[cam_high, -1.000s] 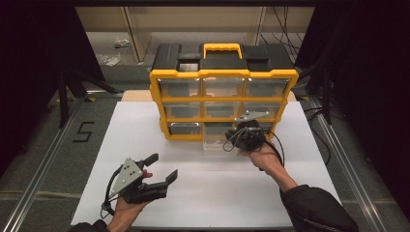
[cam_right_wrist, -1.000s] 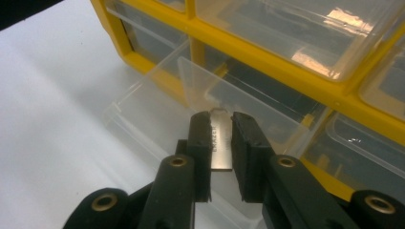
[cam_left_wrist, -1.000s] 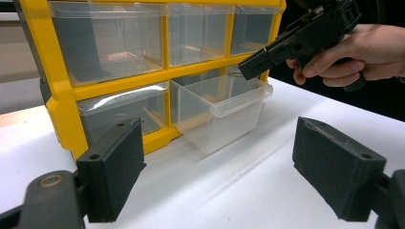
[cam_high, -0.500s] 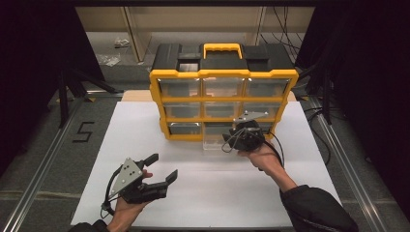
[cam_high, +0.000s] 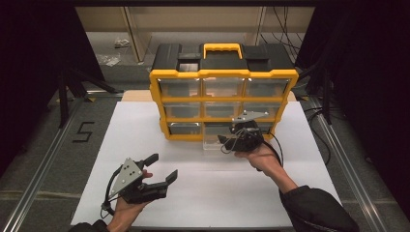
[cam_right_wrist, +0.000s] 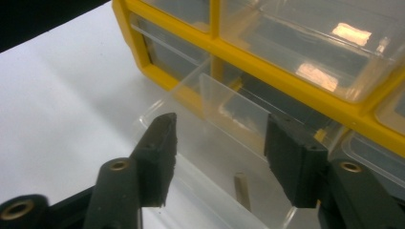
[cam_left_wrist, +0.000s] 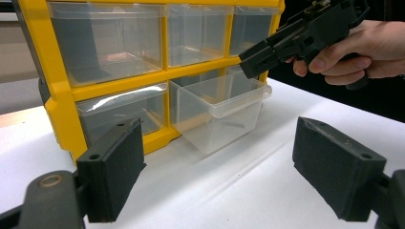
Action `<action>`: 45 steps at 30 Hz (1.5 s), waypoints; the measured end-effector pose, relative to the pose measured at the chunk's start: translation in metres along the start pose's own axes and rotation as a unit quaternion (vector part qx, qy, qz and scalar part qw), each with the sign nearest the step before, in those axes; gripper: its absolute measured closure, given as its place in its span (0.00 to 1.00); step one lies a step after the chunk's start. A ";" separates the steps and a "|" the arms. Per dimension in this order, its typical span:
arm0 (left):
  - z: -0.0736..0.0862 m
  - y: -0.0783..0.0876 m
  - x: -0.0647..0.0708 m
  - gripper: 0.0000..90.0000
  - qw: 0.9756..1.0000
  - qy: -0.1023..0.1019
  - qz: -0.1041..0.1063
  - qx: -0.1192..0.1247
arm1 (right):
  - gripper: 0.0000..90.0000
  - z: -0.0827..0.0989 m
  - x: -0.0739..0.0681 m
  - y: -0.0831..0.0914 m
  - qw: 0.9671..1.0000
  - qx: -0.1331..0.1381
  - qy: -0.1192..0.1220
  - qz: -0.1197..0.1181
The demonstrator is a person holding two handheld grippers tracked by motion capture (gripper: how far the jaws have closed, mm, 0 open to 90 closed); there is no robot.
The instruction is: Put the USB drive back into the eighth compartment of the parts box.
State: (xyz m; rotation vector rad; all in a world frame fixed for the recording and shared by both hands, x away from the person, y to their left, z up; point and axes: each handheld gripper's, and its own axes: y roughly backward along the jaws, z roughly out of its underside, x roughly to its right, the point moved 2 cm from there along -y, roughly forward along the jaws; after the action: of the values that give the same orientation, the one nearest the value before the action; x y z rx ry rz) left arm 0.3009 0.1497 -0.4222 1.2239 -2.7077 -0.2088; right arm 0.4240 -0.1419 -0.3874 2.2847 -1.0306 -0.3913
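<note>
A yellow-framed organiser [cam_high: 223, 73] with clear drawers stands at the back of the white table. Its bottom middle drawer [cam_high: 212, 140] is pulled out, also seen from the side as the clear drawer [cam_left_wrist: 217, 112]. My right gripper [cam_high: 226, 137] hovers over that drawer, and its jaws have just been opening. In the right gripper view the right gripper [cam_right_wrist: 222, 121] is open with nothing between the pads. A small tan wooden peg [cam_right_wrist: 241, 191] lies on the drawer floor below. My left gripper [cam_high: 165, 165] rests open near the table's front left, and the left gripper [cam_left_wrist: 217, 126] faces the drawer.
The white table top [cam_high: 121, 145] has free room left of and in front of the organiser. The other clear drawers [cam_left_wrist: 112, 45] are pushed in. Dark floor and metal rails [cam_high: 48, 159] flank the table.
The right gripper's jaws stand wider over the pulled-out drawer than before. The left gripper has kept still.
</note>
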 end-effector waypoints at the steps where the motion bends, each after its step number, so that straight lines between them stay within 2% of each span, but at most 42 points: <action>1: 0.000 0.000 0.000 0.19 1.000 0.000 0.000 0.000 | 0.48 -0.001 -0.001 0.001 1.000 0.002 0.002 -0.001; 8: 0.000 0.000 0.000 0.19 1.000 0.000 0.000 0.000 | 0.36 -0.003 -0.008 0.003 1.000 0.009 0.008 -0.008; 10: 0.000 0.000 0.000 0.19 1.000 0.000 0.000 0.000 | 0.33 -0.003 -0.011 0.003 1.000 0.014 -0.003 -0.017; 13: 0.000 0.000 0.000 0.19 1.000 0.000 0.000 -0.001 | 0.31 -0.004 -0.014 0.004 1.000 0.019 -0.003 -0.020; 33: 0.000 0.000 0.000 0.19 1.000 0.001 -0.001 -0.001 | 0.27 0.002 -0.034 0.006 0.998 0.037 0.001 -0.051; 45: 0.000 0.000 -0.001 0.19 1.000 0.002 -0.002 -0.001 | 0.27 0.009 -0.043 0.008 0.997 0.049 0.004 -0.062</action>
State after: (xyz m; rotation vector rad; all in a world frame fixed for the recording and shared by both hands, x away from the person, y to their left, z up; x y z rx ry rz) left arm 0.3014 0.1506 -0.4223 1.2265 -2.7008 -0.2087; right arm 0.3872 -0.1173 -0.3885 2.4447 -0.9254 -0.3879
